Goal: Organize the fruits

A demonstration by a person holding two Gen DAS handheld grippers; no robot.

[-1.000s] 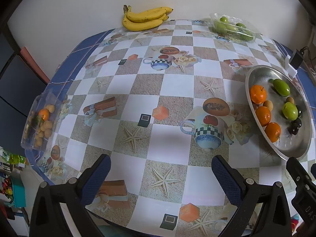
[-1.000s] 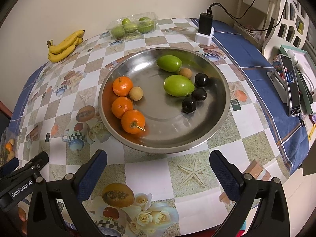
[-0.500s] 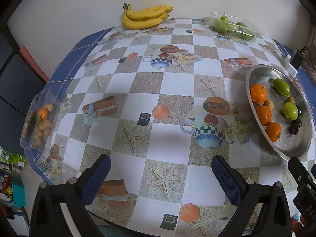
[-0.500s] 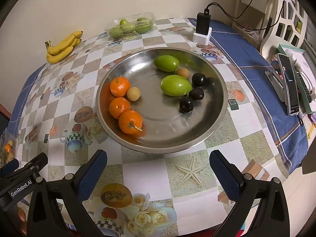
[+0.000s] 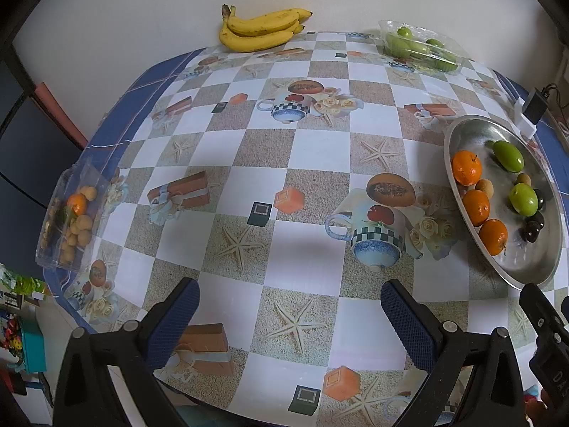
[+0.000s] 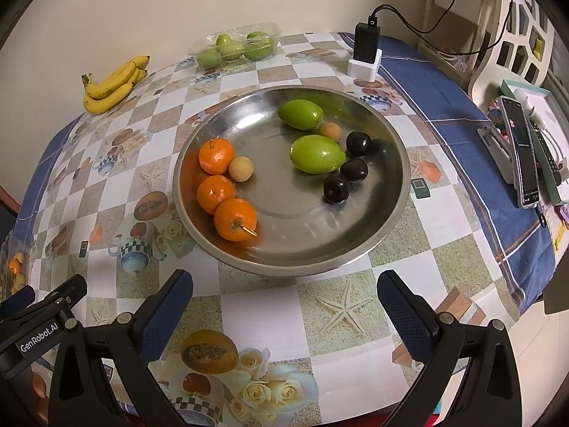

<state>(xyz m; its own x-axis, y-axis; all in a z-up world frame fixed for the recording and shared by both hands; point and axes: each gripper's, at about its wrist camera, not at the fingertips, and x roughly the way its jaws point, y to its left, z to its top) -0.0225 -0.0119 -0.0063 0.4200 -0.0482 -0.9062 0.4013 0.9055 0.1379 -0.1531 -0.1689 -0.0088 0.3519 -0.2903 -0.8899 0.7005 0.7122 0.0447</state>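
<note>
A steel tray (image 6: pixel 377 238) (image 5: pixel 533 270) holds three oranges (image 6: pixel 234 219), two green fruits (image 6: pixel 316 153), three dark plums (image 6: pixel 336 188) and two small tan fruits (image 6: pixel 240 168). Bananas (image 5: pixel 261 30) (image 6: pixel 112 85) lie at the far edge by the wall. A clear box of green fruits (image 5: pixel 421 48) (image 6: pixel 236 48) sits beside them. Another clear box (image 5: pixel 69 217) with small tan fruits and an orange lies at the left table edge. My left gripper (image 5: pixel 290 315) is open over bare cloth. My right gripper (image 6: pixel 284 306) is open just before the tray.
A black charger in a white stand (image 6: pixel 366 53) with a cable is behind the tray. A phone (image 6: pixel 521 149) and remotes lie at the right on the blue cloth border. A white chair (image 6: pixel 515 35) stands at the far right. The checked tablecloth (image 5: pixel 284 149) covers the table.
Both views have shifted slightly: the tray sits a little lower and nearer in the right wrist view. Both grippers stay open and nothing was picked up.
</note>
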